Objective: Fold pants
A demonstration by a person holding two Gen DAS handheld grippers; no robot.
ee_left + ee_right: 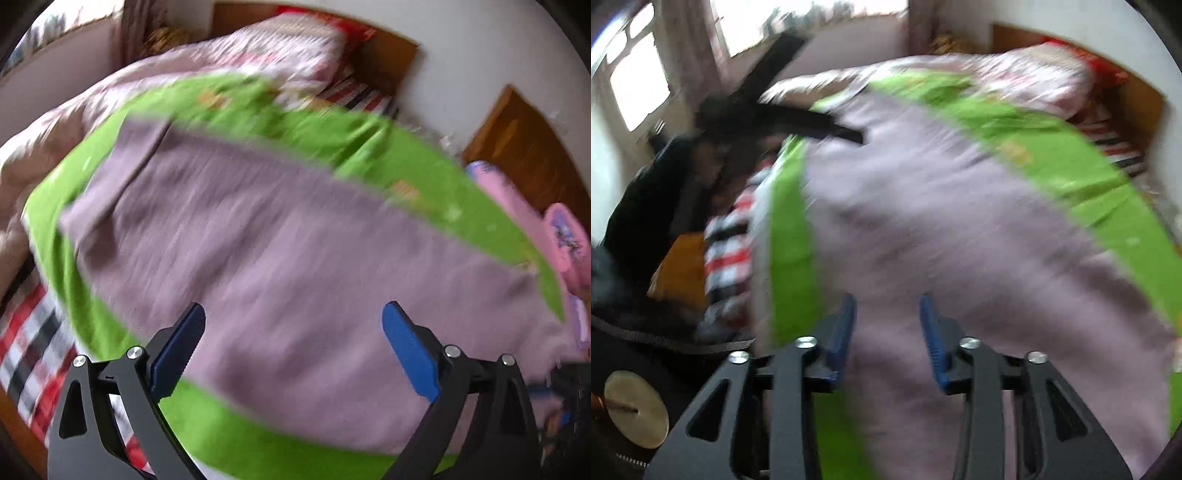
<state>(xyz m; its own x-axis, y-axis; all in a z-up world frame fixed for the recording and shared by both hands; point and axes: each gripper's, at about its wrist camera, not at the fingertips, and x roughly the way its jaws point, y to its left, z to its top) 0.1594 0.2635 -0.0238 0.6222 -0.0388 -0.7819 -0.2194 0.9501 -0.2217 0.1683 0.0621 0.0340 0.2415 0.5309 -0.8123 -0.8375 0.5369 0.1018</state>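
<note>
One pair of pale lilac pants [280, 251] lies spread on a bright green sheet [424, 173], and everything else can be placed from that sheet. The pants cover most of its middle, with green showing along the far side, at one end, and in a strip on the near side below the claws. Both views are smeared by blur, so waistband and cuffs cannot be told apart.

The left gripper [293, 315] hangs over the near part of the pants with its blue pads spread wide and nothing between them. The right gripper [888, 306] is also over the pants, just inside the sheet's green edge strip; its pads stand apart at a middling gap, and the cloth appears to lie beneath them rather than pinched.

Judging by the soft ripples and the way the cloth sags flat onto the sheet, this is light, limp knit fabric with no stiffness. It will droop from any pinch and drag the loose part behind it. Pads should bite a hem or seam near an outer edge, one claw at each corner of the same end, catching all layers but not the green sheet. A checked blanket [29, 339] lies beyond the sheet's edge.
</note>
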